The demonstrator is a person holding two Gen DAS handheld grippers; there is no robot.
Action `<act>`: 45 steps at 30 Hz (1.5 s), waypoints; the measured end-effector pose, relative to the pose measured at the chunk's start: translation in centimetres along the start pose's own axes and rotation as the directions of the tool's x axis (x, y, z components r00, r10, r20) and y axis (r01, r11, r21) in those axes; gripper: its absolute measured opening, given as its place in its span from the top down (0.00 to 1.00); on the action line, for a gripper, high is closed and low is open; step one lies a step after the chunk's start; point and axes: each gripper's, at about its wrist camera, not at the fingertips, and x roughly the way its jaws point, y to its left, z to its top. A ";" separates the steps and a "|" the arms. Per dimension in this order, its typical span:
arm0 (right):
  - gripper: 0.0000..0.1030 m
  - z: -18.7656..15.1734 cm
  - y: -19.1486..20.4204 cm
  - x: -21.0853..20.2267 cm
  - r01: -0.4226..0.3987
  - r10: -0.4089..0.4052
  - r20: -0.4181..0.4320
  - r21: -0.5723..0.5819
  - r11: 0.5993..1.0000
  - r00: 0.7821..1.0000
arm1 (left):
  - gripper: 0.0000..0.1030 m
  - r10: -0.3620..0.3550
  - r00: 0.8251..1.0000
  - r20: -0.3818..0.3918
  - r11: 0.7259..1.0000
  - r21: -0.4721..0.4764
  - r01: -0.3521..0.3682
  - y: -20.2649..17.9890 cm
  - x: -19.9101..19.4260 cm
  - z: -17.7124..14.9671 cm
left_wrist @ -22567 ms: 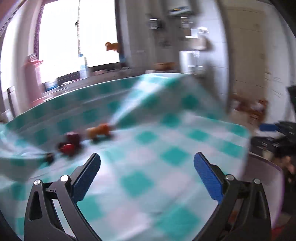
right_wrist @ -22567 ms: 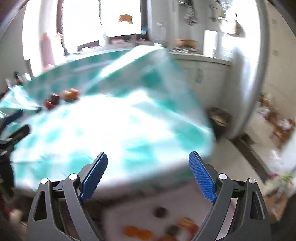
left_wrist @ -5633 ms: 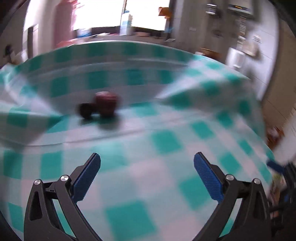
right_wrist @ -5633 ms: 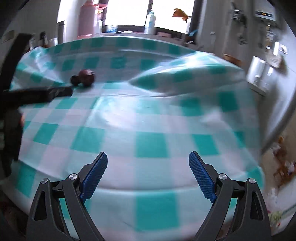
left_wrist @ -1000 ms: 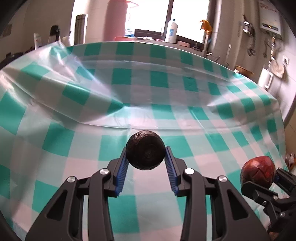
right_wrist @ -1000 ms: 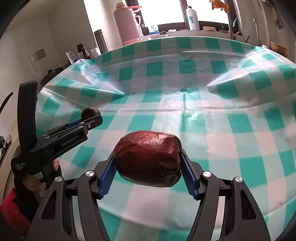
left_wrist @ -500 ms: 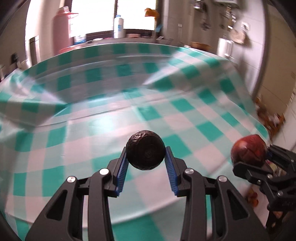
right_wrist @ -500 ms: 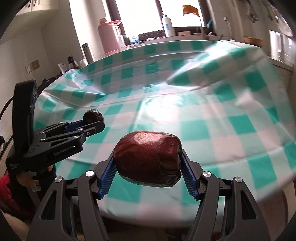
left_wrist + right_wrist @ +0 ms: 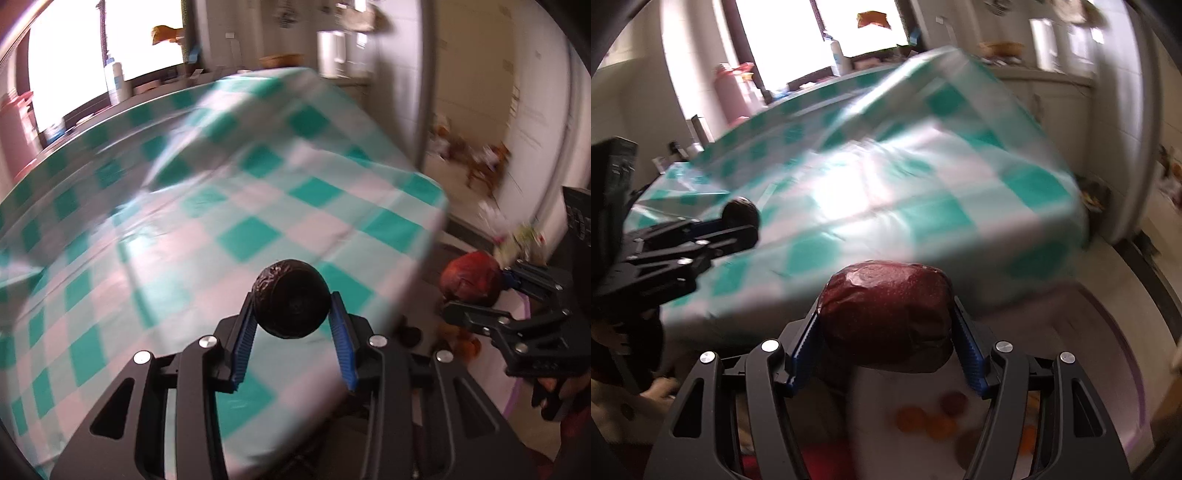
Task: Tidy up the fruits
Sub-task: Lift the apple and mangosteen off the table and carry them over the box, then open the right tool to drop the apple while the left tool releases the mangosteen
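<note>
The left gripper (image 9: 291, 325) is clamped on a dark round fruit (image 9: 290, 298) above the checked tablecloth (image 9: 207, 221). The right gripper (image 9: 886, 343) pinches a red fruit (image 9: 886, 314) past the table edge, over a blurred white tray (image 9: 1071, 369) with orange fruits (image 9: 925, 422) on it.

A small dark round fruit (image 9: 290, 299) and a larger wrinkled dark-red fruit (image 9: 886, 319), each clamped mid-air.
</note>
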 end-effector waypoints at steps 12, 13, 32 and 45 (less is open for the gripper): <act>0.38 -7.1 -9.0 0.5 0.216 -0.192 -0.174 0.132 0.967 0.966 | 0.62 -0.171 0.966 -0.194 0.913 0.337 0.229 -12.7 6.1 -2.5; 0.38 -7.5 -9.5 0.7 0.226 -0.199 -0.187 0.137 0.964 0.962 | 0.62 -0.169 0.958 -0.232 0.902 0.355 0.245 -13.4 7.4 -3.0; 0.38 -15.6 -10.2 6.6 0.241 -0.283 -0.571 -0.150 0.959 0.770 | 0.62 -0.160 0.784 -0.600 0.699 0.492 0.519 -21.0 17.0 -12.1; 0.38 -16.0 -10.2 7.5 0.262 -0.305 -0.574 -0.158 0.952 0.760 | 0.61 -0.105 0.861 -0.498 0.755 0.524 0.395 -19.4 16.0 -11.7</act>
